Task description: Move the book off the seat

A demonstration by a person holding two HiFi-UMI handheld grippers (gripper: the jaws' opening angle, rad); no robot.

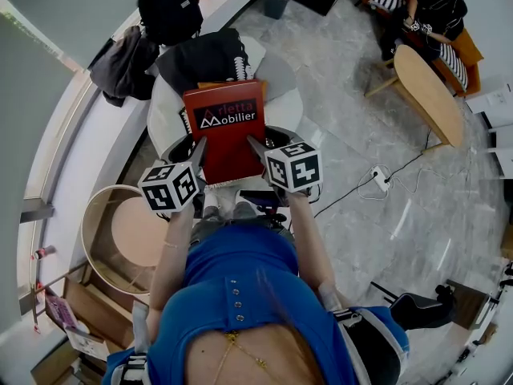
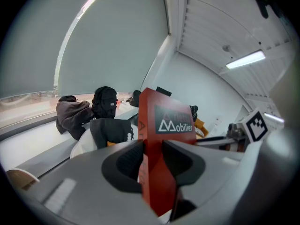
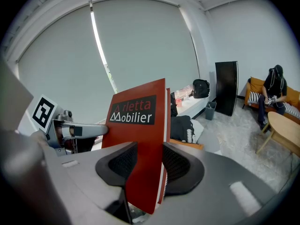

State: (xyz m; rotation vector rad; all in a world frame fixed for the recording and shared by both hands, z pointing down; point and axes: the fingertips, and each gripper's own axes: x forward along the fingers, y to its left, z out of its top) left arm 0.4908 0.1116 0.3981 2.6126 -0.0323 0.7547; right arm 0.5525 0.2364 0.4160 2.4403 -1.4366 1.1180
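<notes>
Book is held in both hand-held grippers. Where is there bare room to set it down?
Bare: the round wooden table at the person's left, and the grey floor between the white seat and the oval table. Crowded: the seat carries a black garment; the window ledge holds a backpack and a dark jacket.

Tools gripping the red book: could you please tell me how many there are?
2. The left tool clamps the lower left edge of the red book; the right tool clamps its lower right edge. None seems hidden.
</notes>
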